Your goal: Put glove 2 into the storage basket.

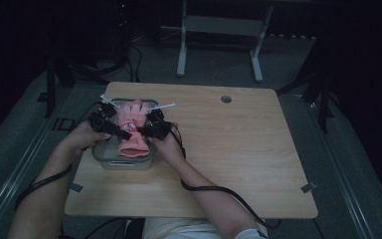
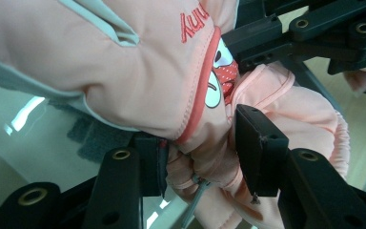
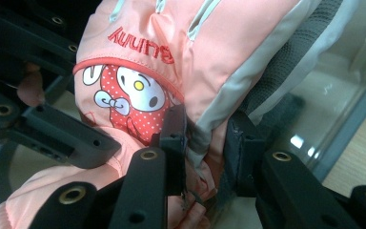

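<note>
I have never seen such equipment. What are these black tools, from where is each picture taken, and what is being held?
A person holds a two-fingered hand tool in each hand: the left gripper and the right gripper. One picture looks down from above the wooden table. The other two come from cameras riding on each gripper, looking along its black fingers. Both grippers pinch a pink glove with a cartoon patch, over a clear container on the table.
</note>
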`<action>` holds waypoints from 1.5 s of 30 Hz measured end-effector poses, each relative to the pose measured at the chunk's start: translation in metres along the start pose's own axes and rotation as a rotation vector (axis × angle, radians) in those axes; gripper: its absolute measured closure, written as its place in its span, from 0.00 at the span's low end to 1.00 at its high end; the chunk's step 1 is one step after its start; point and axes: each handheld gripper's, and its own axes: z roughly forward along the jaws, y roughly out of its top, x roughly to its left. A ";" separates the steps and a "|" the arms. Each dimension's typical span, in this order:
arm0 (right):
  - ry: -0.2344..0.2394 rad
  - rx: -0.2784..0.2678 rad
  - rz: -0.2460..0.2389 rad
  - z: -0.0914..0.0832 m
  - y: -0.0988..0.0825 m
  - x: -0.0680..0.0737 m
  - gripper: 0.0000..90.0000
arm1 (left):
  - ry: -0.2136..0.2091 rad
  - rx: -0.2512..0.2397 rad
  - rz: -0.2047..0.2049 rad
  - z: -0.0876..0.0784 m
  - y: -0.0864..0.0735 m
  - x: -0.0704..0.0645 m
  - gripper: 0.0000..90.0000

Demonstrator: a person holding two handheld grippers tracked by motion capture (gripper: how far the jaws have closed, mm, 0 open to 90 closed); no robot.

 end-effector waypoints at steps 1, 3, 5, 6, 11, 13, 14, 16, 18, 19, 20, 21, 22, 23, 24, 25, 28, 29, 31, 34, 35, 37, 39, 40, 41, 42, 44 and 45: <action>-0.004 0.010 0.008 0.001 0.000 -0.001 0.80 | 0.005 0.001 -0.008 0.002 0.000 0.000 0.61; -0.010 0.028 0.031 0.003 0.000 -0.005 0.80 | 0.011 -0.007 -0.022 0.005 0.001 0.001 0.59; -0.027 0.030 0.027 0.003 0.001 -0.005 0.80 | 0.020 -0.018 -0.032 0.006 0.001 0.002 0.55; -0.039 0.038 0.024 0.003 0.001 -0.004 0.80 | 0.024 -0.023 -0.035 0.007 0.001 0.002 0.54; -0.055 0.063 0.039 0.002 0.007 -0.006 0.75 | 0.036 -0.046 -0.052 0.006 -0.001 0.001 0.52; -0.076 0.053 0.014 -0.002 0.009 -0.004 0.73 | 0.034 -0.058 -0.052 0.005 -0.001 0.000 0.52; -0.088 0.047 -0.003 -0.004 0.010 -0.003 0.71 | 0.033 -0.063 -0.055 0.005 0.000 0.000 0.52; -0.106 0.013 -0.058 -0.016 0.014 -0.003 0.65 | 0.040 -0.070 -0.054 0.006 0.000 -0.001 0.51; -0.101 -0.004 -0.071 -0.021 0.015 -0.003 0.64 | 0.046 -0.079 -0.061 0.008 0.001 -0.001 0.51; -0.085 -0.027 -0.083 -0.026 0.016 -0.003 0.59 | 0.050 -0.088 -0.058 0.008 0.002 -0.002 0.50; -0.064 -0.047 -0.090 -0.030 0.017 -0.003 0.55 | 0.056 -0.093 -0.058 0.007 0.002 -0.002 0.49; -0.042 -0.057 -0.092 -0.035 0.018 -0.004 0.54 | 0.058 -0.099 -0.061 0.007 0.002 -0.003 0.47; -0.017 -0.065 -0.092 -0.038 0.018 -0.006 0.50 | 0.072 -0.118 -0.056 0.006 0.001 -0.003 0.44; 0.001 -0.071 -0.098 -0.041 0.018 -0.008 0.47 | 0.088 -0.145 -0.050 0.003 0.001 -0.005 0.38; 0.011 -0.075 -0.100 -0.044 0.018 -0.010 0.45 | 0.091 -0.162 -0.049 0.000 0.000 -0.006 0.37; 0.014 -0.085 -0.102 -0.047 0.017 -0.012 0.43 | 0.103 -0.184 -0.053 -0.003 0.000 -0.007 0.36; 0.040 -0.093 -0.097 -0.055 0.015 -0.020 0.32 | 0.172 -0.224 -0.037 -0.010 -0.001 -0.012 0.22; 0.051 -0.093 -0.109 -0.057 0.014 -0.023 0.27 | 0.188 -0.234 -0.030 -0.011 -0.002 -0.013 0.19; 0.072 -0.082 -0.133 -0.060 0.012 -0.026 0.22 | 0.192 -0.254 -0.030 -0.013 -0.002 -0.016 0.18; 0.075 -0.095 -0.143 -0.064 0.008 -0.030 0.22 | 0.202 -0.279 -0.036 -0.015 -0.001 -0.016 0.16; 0.073 -0.097 -0.143 -0.066 0.007 -0.031 0.22 | 0.194 -0.286 -0.039 -0.015 -0.001 -0.016 0.16; 0.067 -0.098 -0.157 -0.068 0.006 -0.032 0.22 | 0.192 -0.286 -0.040 -0.014 -0.001 -0.015 0.16; 0.067 -0.096 -0.167 -0.069 0.004 -0.031 0.22 | 0.194 -0.291 -0.034 -0.014 0.000 -0.017 0.16; 0.068 -0.098 -0.172 -0.069 0.004 -0.031 0.22 | 0.196 -0.289 -0.030 -0.015 0.001 -0.018 0.16; 0.068 -0.099 -0.183 -0.071 0.003 -0.031 0.22 | 0.194 -0.290 -0.023 -0.015 0.002 -0.019 0.16; 0.068 -0.099 -0.183 -0.071 0.003 -0.031 0.22 | 0.200 -0.294 -0.016 -0.015 0.003 -0.021 0.16; 0.068 -0.102 -0.196 -0.072 0.002 -0.030 0.22 | 0.213 -0.314 0.006 -0.018 0.005 -0.028 0.16; 0.069 -0.105 -0.205 -0.073 0.001 -0.030 0.22 | 0.214 -0.326 0.017 -0.019 0.005 -0.032 0.16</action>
